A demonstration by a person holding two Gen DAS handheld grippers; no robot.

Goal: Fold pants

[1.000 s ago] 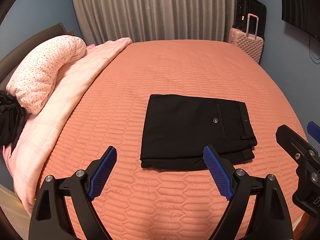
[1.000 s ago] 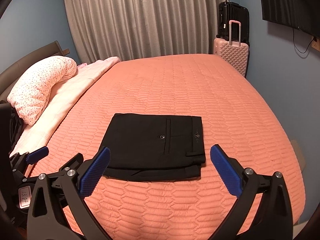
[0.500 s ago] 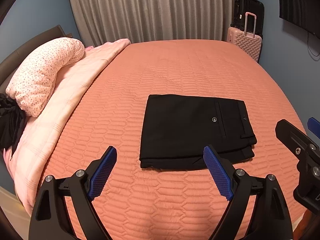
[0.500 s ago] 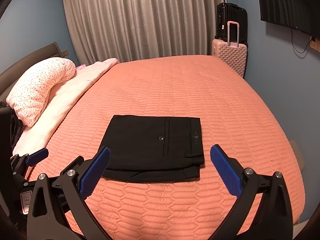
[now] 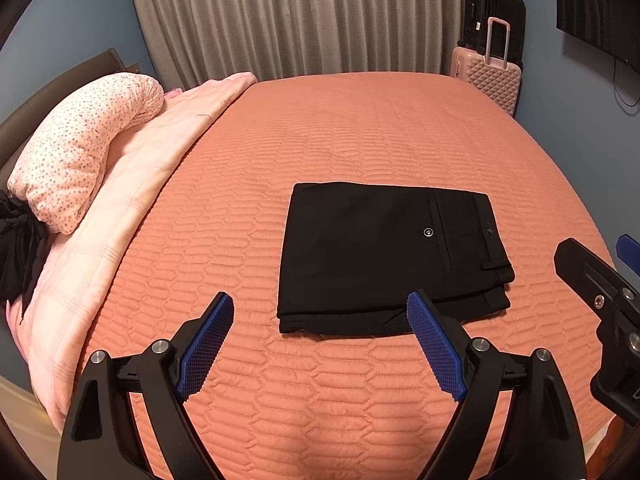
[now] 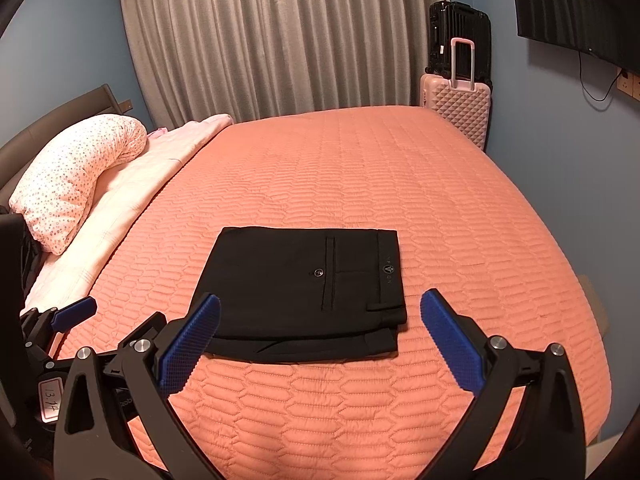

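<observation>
On the orange quilted bed (image 5: 360, 128), the left tongs (image 5: 320, 312) hover with blue pads spread apart and empty, the black pants (image 5: 384, 252) lie folded flat just beyond them, and the right tongs (image 6: 320, 312) likewise hang spread, gripping nothing.

Both wrist views give you warm, even indoor light from above, bright on the orange bedspread (image 5: 360, 128) and free of glare, with only a thin soft shadow under the near edge of the folded black pants (image 6: 304, 280). Focus is sharp across each frame; the pants' fabric reads nearly featureless black. Fisheye distortion bows the bed outline and the curtain (image 6: 280, 36), and you see dark vignetting in the corners.
</observation>
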